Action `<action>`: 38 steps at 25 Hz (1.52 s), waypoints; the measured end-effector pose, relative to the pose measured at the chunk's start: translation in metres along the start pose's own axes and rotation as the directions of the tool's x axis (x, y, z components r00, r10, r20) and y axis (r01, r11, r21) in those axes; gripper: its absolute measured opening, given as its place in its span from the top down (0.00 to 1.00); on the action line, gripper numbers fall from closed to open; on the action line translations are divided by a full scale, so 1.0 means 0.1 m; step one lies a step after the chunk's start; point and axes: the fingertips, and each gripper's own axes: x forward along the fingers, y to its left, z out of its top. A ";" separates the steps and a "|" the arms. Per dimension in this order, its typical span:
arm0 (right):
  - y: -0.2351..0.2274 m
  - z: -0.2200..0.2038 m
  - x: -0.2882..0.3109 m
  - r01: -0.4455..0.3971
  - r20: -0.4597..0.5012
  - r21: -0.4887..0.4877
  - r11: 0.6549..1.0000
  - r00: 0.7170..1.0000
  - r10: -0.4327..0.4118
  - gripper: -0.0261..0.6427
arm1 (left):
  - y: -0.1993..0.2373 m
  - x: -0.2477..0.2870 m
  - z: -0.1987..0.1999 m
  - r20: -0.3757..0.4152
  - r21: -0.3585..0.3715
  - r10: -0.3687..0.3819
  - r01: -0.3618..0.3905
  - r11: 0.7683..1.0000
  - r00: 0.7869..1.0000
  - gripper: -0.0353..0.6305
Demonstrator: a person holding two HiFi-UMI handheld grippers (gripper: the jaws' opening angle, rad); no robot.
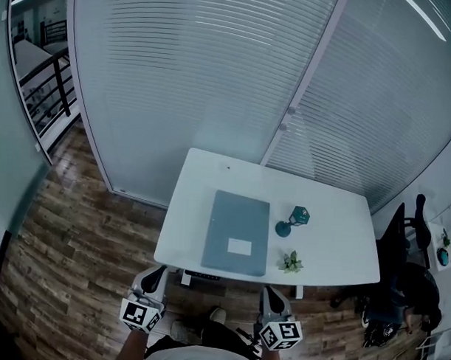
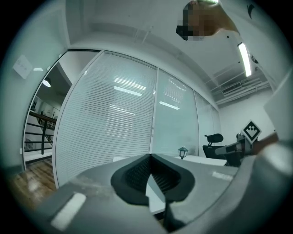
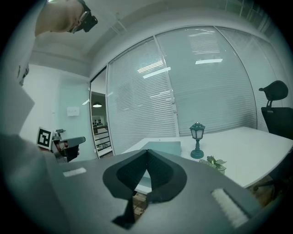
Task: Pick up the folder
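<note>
A grey-blue folder (image 1: 237, 233) with a white label lies flat on the white table (image 1: 211, 175), near the front edge. My left gripper (image 1: 152, 279) hangs in front of the table's left corner, shut and empty. On the other side, my right gripper (image 1: 274, 298) sits in front of the table's front edge, also shut with nothing in it. Both are short of the folder and touch nothing. In the right gripper view the folder (image 3: 162, 147) shows just beyond the shut jaws. The left gripper view shows only the table edge (image 2: 158, 199) past the closed tips.
A small green lantern (image 1: 294, 219) and a little potted plant (image 1: 290, 262) stand to the right of the folder. Glass walls with blinds (image 1: 214, 79) rise behind the table. A black office chair (image 1: 404, 233) is at the right. Wooden floor (image 1: 68, 251) spreads to the left.
</note>
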 end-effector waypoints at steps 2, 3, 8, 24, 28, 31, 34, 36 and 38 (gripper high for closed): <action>-0.07 0.00 0.07 -0.009 -0.001 0.006 1.000 1.000 0.009 0.96 | -0.03 0.07 -0.06 -0.015 -0.005 0.006 -0.006 1.000 1.000 0.94; -0.12 0.00 0.12 -0.014 -0.002 0.008 1.000 1.000 0.014 0.96 | -0.04 0.11 -0.08 -0.022 -0.006 0.012 -0.012 1.000 1.000 0.94; -0.41 0.17 0.45 -0.057 0.004 0.007 0.998 0.998 0.057 0.96 | -0.07 0.47 -0.07 -0.016 -0.015 0.043 -0.043 0.999 0.999 0.94; -1.01 0.47 1.11 -0.203 -0.019 -0.006 0.979 0.979 0.203 0.96 | -0.18 1.27 0.01 -0.040 0.014 0.149 -0.149 0.989 0.988 0.94; -1.11 0.43 1.23 -0.195 -0.029 0.020 0.981 0.980 0.196 0.96 | -0.08 1.49 -0.11 -0.079 -0.045 0.123 -0.127 0.991 0.989 0.94; -1.09 0.35 1.32 -0.195 -0.044 0.031 0.980 0.980 0.196 0.96 | 0.01 1.67 -0.33 -0.172 -0.127 0.061 -0.083 0.988 0.983 0.94; -1.04 0.36 1.38 -0.187 -0.042 0.039 0.982 0.981 0.189 0.96 | -0.05 1.90 -0.67 -0.330 -0.201 -0.086 0.019 0.979 0.940 0.80; -1.02 0.35 1.40 -0.179 -0.041 0.042 0.983 0.983 0.180 0.96 | -0.07 2.03 -0.84 -0.411 -0.213 -0.142 0.056 0.975 0.901 0.70; -1.01 0.35 1.42 -0.168 -0.041 0.047 0.985 0.985 0.170 0.96 | -0.05 2.18 -0.95 -0.451 -0.228 -0.171 0.072 0.971 0.876 0.64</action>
